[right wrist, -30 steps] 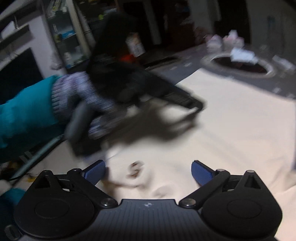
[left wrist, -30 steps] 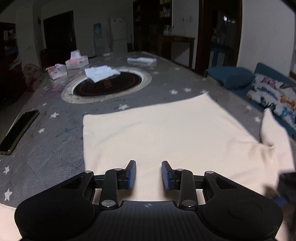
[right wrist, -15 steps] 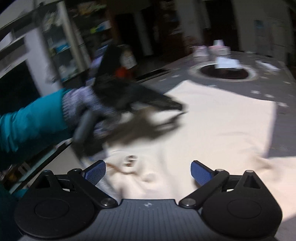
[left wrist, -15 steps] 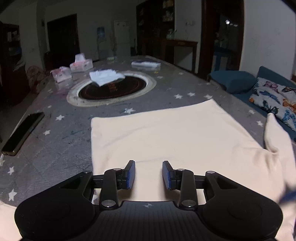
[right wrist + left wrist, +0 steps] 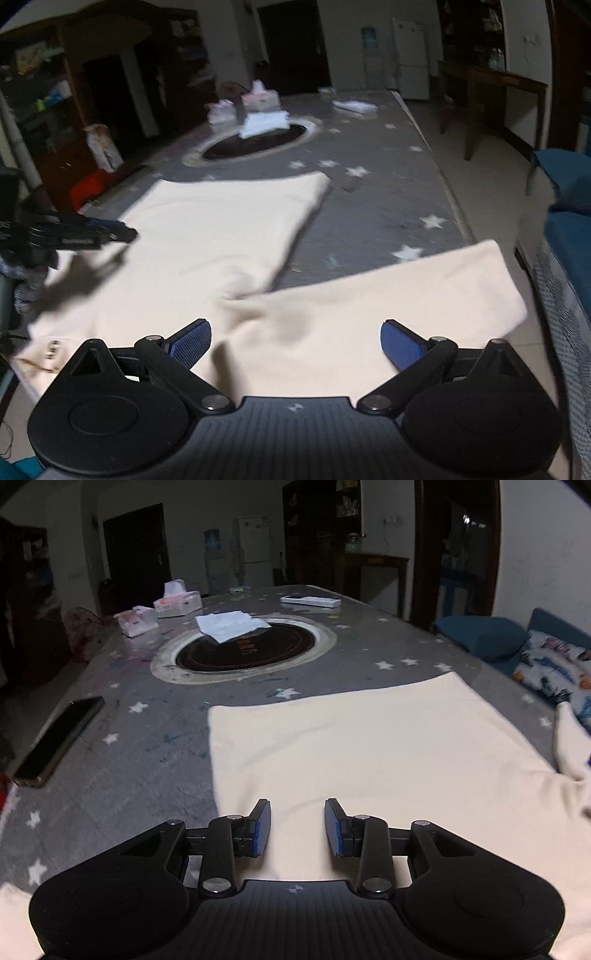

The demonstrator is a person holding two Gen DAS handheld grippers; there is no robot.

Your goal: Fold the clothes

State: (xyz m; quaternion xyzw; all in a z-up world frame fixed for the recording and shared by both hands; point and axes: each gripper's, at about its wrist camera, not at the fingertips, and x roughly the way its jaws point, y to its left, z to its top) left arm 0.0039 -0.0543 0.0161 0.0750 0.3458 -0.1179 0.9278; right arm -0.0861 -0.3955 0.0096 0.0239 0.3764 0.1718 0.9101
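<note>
Beneath both open tools lies the garment

Table (star-patterned) bears garment, phone

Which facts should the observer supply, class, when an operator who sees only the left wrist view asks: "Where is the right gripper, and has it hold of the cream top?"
Observer: The right gripper hangs over the cream long-sleeved fabric top with its blue-padded fingers spread wide, holding nothing.
Operator: How does the right sleeve lie?
Observer: The sleeve stretches flat out to the right, and its cuff ends near the edge of the grey star-patterned table.
Operator: Anything at the near edge?
Observer: A small label shows at the top's near-left edge.
</note>
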